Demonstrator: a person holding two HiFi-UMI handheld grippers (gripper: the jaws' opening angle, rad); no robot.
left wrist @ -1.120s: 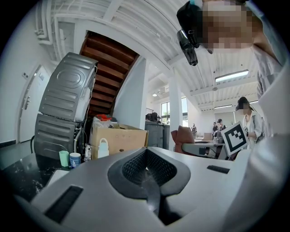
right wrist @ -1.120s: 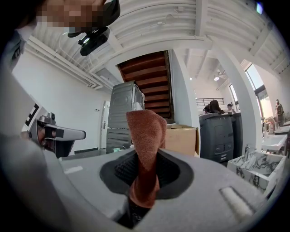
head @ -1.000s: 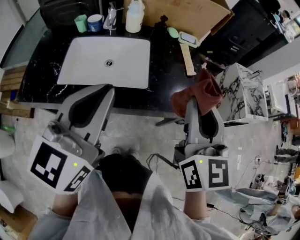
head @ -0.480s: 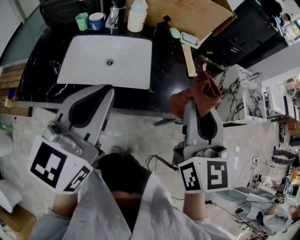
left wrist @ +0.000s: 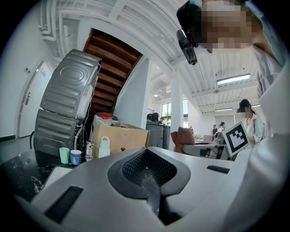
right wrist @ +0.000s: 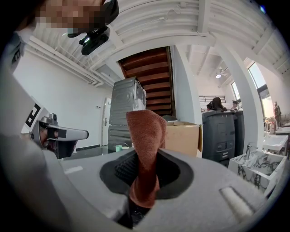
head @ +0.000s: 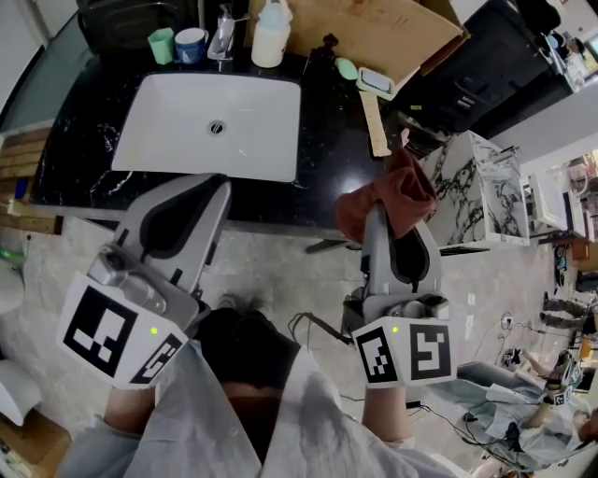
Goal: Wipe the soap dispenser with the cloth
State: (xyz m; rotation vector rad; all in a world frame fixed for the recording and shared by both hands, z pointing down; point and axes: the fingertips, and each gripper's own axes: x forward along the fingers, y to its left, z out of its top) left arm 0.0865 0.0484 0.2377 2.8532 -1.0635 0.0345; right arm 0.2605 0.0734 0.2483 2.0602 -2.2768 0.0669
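The soap dispenser [head: 269,37], a white pump bottle, stands on the black counter behind the white sink [head: 159,149]; it also shows far off in the left gripper view [left wrist: 104,147]. A rust-brown cloth [head: 397,191] sticks up from my right gripper [head: 378,213], which is shut on it well short of the counter's front edge; in the right gripper view the cloth [right wrist: 146,136] rises between the jaws. My left gripper [head: 207,185] is shut and holds nothing, at the sink's front edge and far from the dispenser. Its jaws [left wrist: 147,174] meet.
A green cup [head: 161,45], a blue-and-white cup [head: 190,42] and the tap [head: 221,33] stand beside the dispenser. A green soap [head: 347,65], a soap dish [head: 377,81] and a wooden stick [head: 376,121] lie to the right. A cardboard box [head: 374,28] stands behind.
Both grippers keep their grip and place; the right one with the cloth has drifted only slightly toward me.
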